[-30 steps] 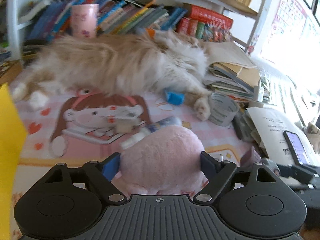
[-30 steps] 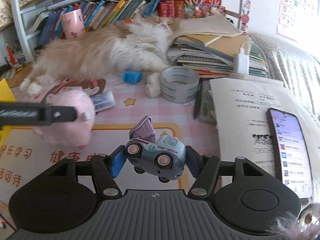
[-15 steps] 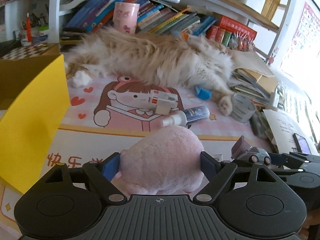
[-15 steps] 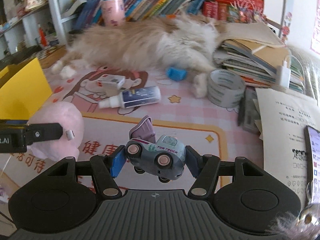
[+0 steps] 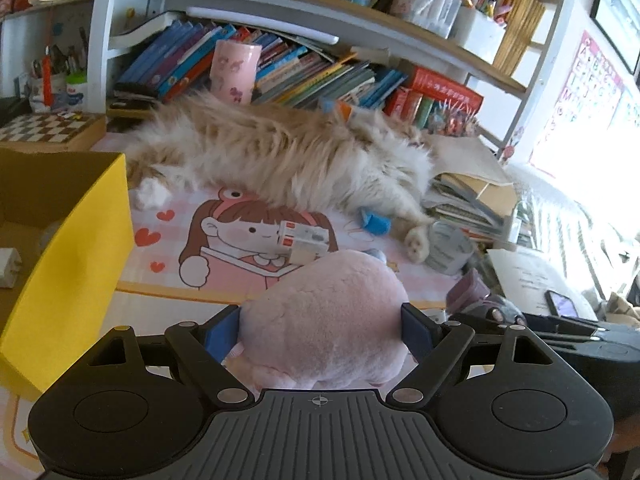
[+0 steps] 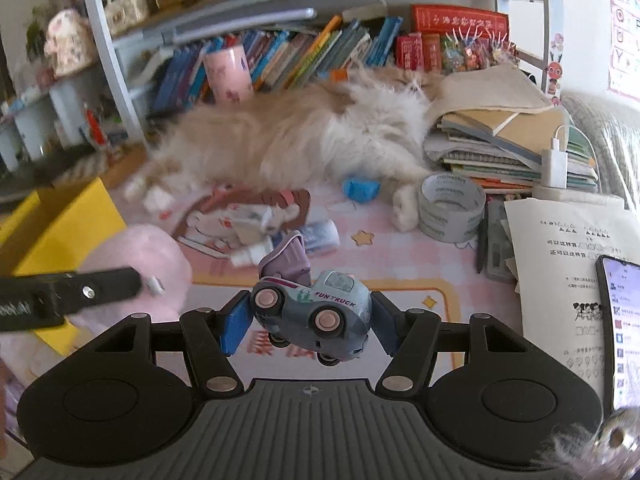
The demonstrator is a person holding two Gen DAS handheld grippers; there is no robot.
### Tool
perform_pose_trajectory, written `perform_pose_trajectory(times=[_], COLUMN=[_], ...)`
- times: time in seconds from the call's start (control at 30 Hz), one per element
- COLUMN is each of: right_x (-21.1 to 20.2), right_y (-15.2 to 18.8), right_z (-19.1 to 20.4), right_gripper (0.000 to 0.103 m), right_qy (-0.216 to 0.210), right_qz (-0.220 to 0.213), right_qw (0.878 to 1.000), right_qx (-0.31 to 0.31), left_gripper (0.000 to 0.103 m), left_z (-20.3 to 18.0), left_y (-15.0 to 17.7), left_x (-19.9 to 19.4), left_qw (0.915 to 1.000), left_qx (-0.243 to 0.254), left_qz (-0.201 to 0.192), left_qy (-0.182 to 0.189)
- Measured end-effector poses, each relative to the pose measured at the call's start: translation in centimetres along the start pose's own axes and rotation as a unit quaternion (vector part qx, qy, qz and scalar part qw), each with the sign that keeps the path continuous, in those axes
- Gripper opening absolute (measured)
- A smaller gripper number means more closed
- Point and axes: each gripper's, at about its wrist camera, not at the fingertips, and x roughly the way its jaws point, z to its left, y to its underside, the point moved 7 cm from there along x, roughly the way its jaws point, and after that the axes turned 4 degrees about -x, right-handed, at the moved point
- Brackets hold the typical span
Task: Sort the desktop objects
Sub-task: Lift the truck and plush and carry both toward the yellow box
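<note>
The left gripper [image 5: 320, 334] is clamped on a pink plush toy [image 5: 324, 320], its blue pads pressing the soft flanks so the body bulges up between them; the wide grip suits a thing that squashes. The right gripper [image 6: 308, 320] is clamped on a small grey toy truck [image 6: 314, 316], pinched nose to tail and tilted, wheels facing the camera, clear of the mat; that hold keeps it from rolling out. To the left of the left gripper stands an open yellow box [image 5: 76, 264], near its left finger; it is probably where both toys are bound. Ahead of both grippers lie a long-haired cat [image 5: 288, 160], a roll of tape [image 6: 450, 210] and a spray bottle [image 6: 288, 242], apparently unsorted; to the right of the right gripper rests a phone [image 6: 622, 328] on papers.
</note>
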Motion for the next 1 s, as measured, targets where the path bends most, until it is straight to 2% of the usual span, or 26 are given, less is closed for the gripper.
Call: perform_pose_trajectory(times=[0.57,1.0], right_x=[-1.9,-4.6], right_y=[2.8,6.9], right_z=[7.4,16.1], right_gripper=[0.060,0.060], right_qy=[0.009,0.014], right_qz=[0.016,0.026], right_qw=[1.000,1.000], right_qx=[-0.014,-0.010], left_gripper=[0.085,0.085], left_z=[4.6,11.6], left_y=[2.8,6.2], left_x=[-4.9,-11.5], left_qw=[0.9997,0.9992], left_qx=[0.008,-0.013], left_qz=[0.012,0.030], left_qy=[0.019,0.024])
